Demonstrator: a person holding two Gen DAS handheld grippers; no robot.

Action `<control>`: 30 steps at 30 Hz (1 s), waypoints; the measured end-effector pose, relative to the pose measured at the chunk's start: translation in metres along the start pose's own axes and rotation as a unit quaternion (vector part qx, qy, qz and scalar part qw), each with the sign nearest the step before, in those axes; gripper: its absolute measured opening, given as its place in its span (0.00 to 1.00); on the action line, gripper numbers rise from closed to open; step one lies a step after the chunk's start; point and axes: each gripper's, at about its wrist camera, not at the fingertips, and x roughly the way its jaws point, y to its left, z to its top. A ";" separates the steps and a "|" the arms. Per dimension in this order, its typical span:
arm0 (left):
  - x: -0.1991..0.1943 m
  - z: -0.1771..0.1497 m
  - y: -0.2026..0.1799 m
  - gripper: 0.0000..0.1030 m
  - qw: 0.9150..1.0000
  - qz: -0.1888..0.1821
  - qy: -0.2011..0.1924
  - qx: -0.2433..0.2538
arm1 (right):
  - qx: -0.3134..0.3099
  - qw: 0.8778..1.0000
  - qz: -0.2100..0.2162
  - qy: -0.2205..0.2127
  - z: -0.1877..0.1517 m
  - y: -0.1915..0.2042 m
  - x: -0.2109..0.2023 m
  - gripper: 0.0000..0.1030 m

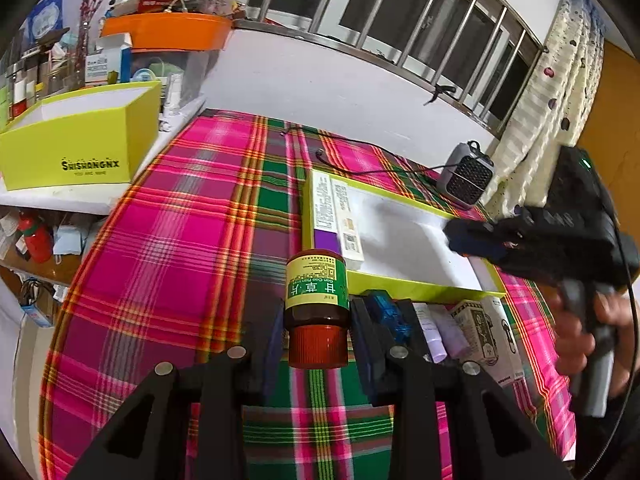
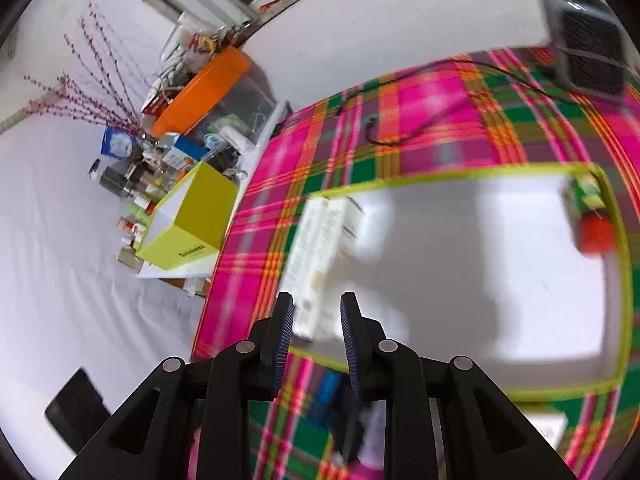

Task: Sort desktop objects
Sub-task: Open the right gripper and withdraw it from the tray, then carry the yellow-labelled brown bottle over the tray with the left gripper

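L claw (image 1: 316, 336) clamps brown bottle (image 1: 316, 300) | R claw (image 1: 480, 236) over tray (image 1: 400, 284)

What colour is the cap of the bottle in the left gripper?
Orange-red; the bottle cap shows best in the left wrist view.

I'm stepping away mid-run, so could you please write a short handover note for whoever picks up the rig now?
Left hand-held gripper: shut on the brown bottle, cap toward the camera, just short of the tray.
Right hand-held gripper: open, holding nothing, over the tray's left end.
Done: a white box lies in the tray; a blurred red-capped item sits in its far right corner.
Left: place the bottle, then probably the blue object and the small boxes and tubes on the cloth in front of the tray.
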 end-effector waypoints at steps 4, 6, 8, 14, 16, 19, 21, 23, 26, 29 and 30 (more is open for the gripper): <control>0.005 0.000 -0.008 0.32 1.000 -0.007 0.004 0.009 | 0.009 1.000 -0.009 -0.021 -0.022 -0.022 -0.036 0.26; 0.007 0.002 -0.013 0.32 1.000 -0.010 0.006 0.014 | 0.003 0.999 -0.017 -0.038 -0.029 -0.028 -0.053 0.26; 0.009 0.004 -0.018 0.32 1.000 -0.013 0.008 0.020 | -0.001 0.998 -0.043 -0.053 -0.036 -0.036 -0.070 0.26; 0.015 0.009 -0.039 0.32 0.998 -0.029 0.013 0.045 | 0.001 0.994 -0.087 -0.067 -0.052 -0.059 -0.097 0.26; 0.018 0.011 -0.046 0.32 0.998 -0.033 0.017 0.052 | -0.004 0.992 -0.103 -0.070 -0.055 -0.062 -0.100 0.26; 0.021 0.013 -0.056 0.32 0.997 -0.038 0.020 0.063 | -0.009 0.991 -0.117 -0.071 -0.060 -0.068 -0.104 0.26; 0.022 0.014 -0.062 0.32 0.997 -0.042 0.023 0.067 | -0.013 0.990 -0.124 -0.069 -0.063 -0.072 -0.104 0.26; 0.026 0.016 -0.069 0.32 0.996 -0.046 0.028 0.071 | -0.015 0.990 -0.126 -0.065 -0.067 -0.074 -0.104 0.26; 0.033 0.017 -0.076 0.32 0.995 -0.049 0.039 0.073 | -0.017 0.990 -0.125 -0.061 -0.071 -0.079 -0.104 0.26; 0.042 0.019 -0.084 0.32 0.994 -0.053 0.051 0.076 | -0.014 0.991 -0.123 -0.059 -0.073 -0.083 -0.105 0.26; 0.044 0.020 -0.087 0.32 0.994 -0.055 0.054 0.077 | -0.013 0.991 -0.123 -0.059 -0.074 -0.085 -0.106 0.26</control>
